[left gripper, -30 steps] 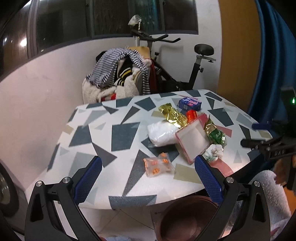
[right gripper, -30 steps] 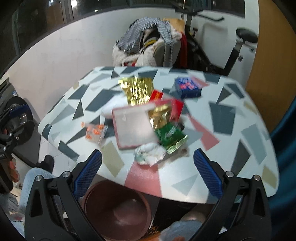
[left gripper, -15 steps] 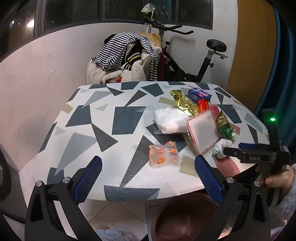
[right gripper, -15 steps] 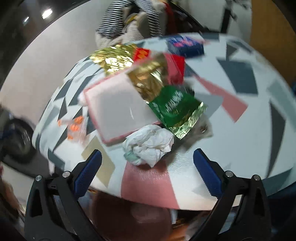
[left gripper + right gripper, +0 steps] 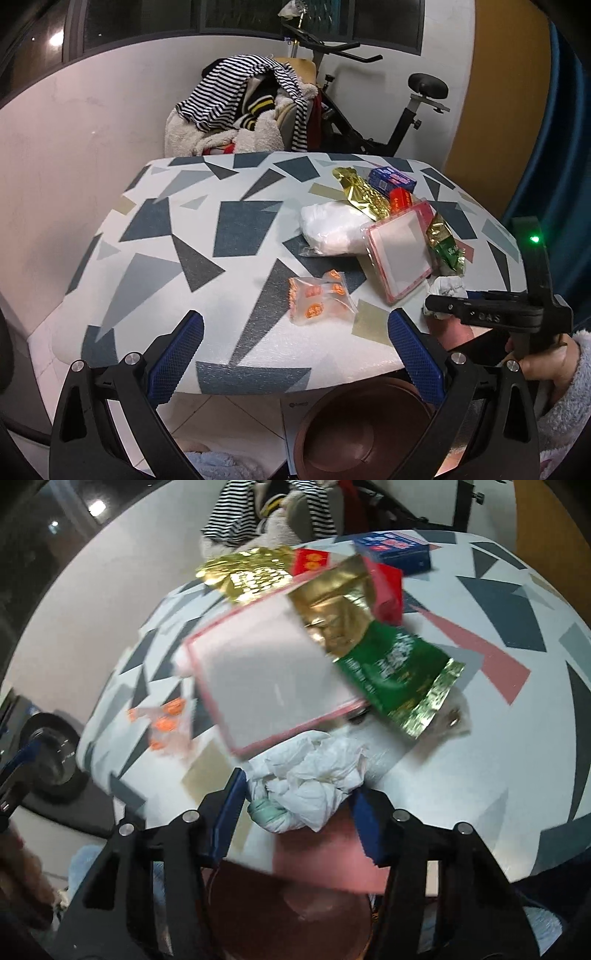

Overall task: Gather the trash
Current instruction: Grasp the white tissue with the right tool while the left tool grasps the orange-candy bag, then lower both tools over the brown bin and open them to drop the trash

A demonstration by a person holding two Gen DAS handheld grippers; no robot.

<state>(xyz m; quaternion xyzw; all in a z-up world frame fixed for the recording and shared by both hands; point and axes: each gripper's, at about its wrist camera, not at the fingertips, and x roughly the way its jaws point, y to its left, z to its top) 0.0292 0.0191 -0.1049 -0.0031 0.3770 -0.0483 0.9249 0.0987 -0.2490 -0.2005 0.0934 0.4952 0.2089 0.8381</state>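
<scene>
A crumpled white tissue wad point(image 5: 306, 775), tinged pale green at its lower left, sits at the near table edge between my right claw's closing pads. At its twelve o'clock lies a flat pink-rimmed white box point(image 5: 258, 675), tilted, its near edge touching the wad. At one o'clock a green and gold foil wrapper point(image 5: 391, 668) overlaps that box. A clear bag of orange pieces point(image 5: 319, 297) lies at nine o'clock, apart. A brown bin point(image 5: 360, 430) stands below the table edge, at six o'clock.
</scene>
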